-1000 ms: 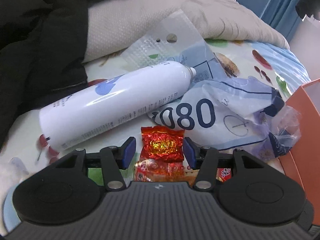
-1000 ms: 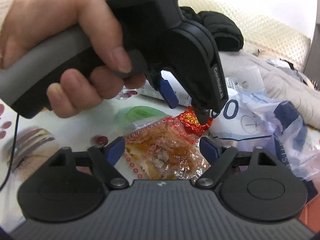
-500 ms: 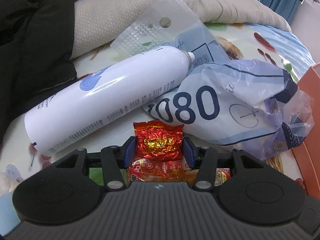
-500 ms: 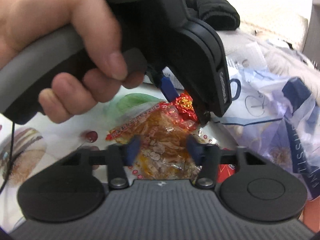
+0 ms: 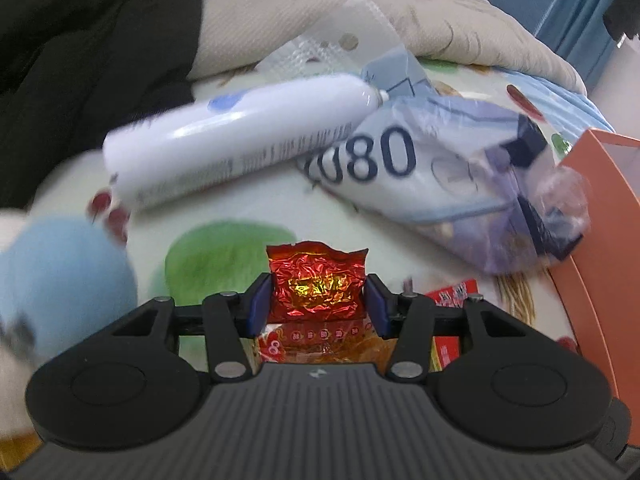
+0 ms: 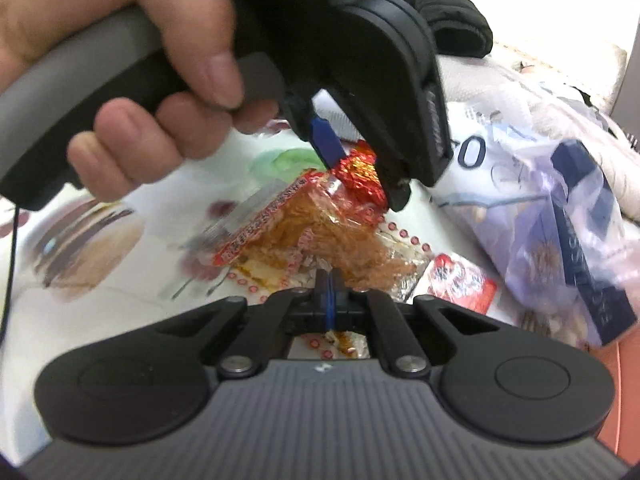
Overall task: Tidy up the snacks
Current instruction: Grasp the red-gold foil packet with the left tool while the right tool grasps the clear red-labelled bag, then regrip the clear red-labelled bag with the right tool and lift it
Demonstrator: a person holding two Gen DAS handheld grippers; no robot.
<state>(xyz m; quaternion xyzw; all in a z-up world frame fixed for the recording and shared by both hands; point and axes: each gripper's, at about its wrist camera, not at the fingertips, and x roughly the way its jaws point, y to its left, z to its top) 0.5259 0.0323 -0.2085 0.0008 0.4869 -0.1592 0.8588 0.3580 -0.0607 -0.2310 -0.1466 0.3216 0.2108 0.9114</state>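
Note:
My left gripper [image 5: 318, 300] is shut on a crinkled red foil packet [image 5: 318, 276], one blue pad on each side. Seen from the right wrist, that left gripper [image 6: 360, 168] holds the red packet [image 6: 368, 192] just above a clear bag of orange snacks [image 6: 320, 224] with red print. My right gripper [image 6: 329, 300] is shut on the near edge of that snack bag; the wrapper runs between its closed pads. The same bag [image 5: 320, 344] shows under the left fingers. A small red sachet [image 6: 460, 284] lies to the right on the patterned bedsheet.
A white spray can [image 5: 240, 148] lies across the sheet beside a blue-and-white plastic bag [image 5: 420, 168]. An orange box [image 5: 600, 220] stands at the right edge. A black jacket [image 5: 80, 60] and beige bedding [image 5: 440, 20] fill the back. A hand [image 6: 120, 80] grips the left gripper's handle.
The right jaws went from wide open around the snack bag to shut on it. The left gripper, still holding the red packet, drew back from the spray can.

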